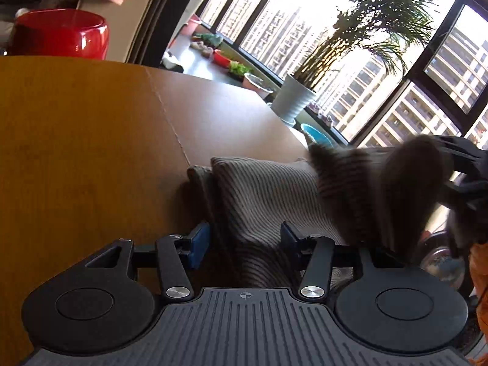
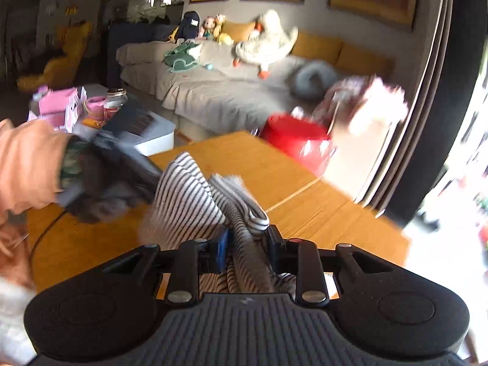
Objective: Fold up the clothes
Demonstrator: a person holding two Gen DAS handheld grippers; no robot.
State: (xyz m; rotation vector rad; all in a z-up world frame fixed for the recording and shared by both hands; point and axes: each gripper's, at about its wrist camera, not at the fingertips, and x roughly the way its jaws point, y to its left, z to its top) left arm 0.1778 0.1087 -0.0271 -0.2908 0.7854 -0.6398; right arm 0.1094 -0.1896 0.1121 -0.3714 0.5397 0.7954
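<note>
We can read no writing or labels. Our left gripper (image 1: 245,241) has its blue pads spread around the striped garment (image 1: 262,195); whether they press it we cannot tell. Our right gripper (image 2: 247,245) is clamped on a bunched fold. The garment hangs between both, above the wooden table (image 1: 76,140), red tub (image 1: 61,33) beyond.

The cloth (image 1: 262,195) is blurred to the right of the left fingers (image 1: 199,239); its lower part is hidden behind both gripper bodies.
</note>
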